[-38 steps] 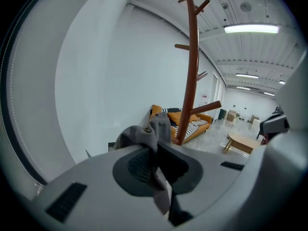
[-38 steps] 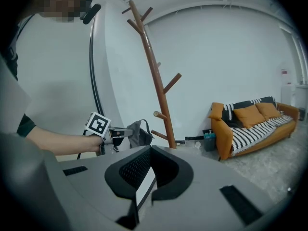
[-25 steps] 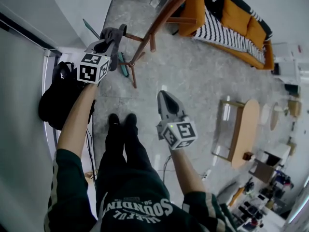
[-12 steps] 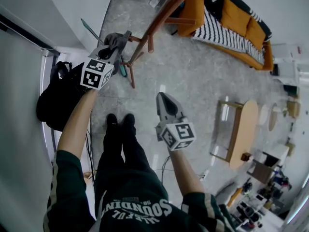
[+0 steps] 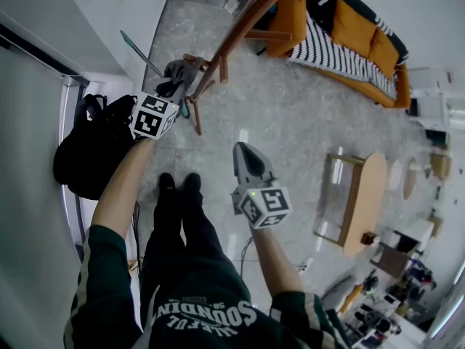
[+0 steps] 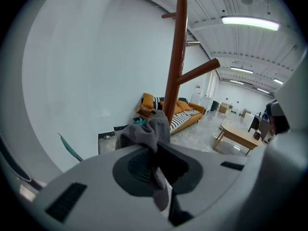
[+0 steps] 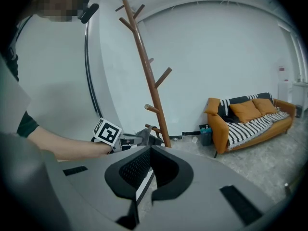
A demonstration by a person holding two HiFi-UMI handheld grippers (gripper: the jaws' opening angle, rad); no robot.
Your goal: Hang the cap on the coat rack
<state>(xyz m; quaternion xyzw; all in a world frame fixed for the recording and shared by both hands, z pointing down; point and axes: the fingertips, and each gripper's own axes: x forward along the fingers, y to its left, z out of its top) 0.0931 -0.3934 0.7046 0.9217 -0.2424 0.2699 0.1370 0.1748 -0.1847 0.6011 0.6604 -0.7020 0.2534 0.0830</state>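
Evidently the cap is judged soft, light and floppy, so a fold of its fabric is best taken. It is seen as grey, crumpled cloth, pinched between the nearly closed jaws of the left gripper, just beside a low peg of the coat rack. The jaws of the right gripper are closed on nothing.

Orange sofa with striped throw along the far wall; wooden coffee table well apart from it on the grey stone floor; black bag at left, near the wall.
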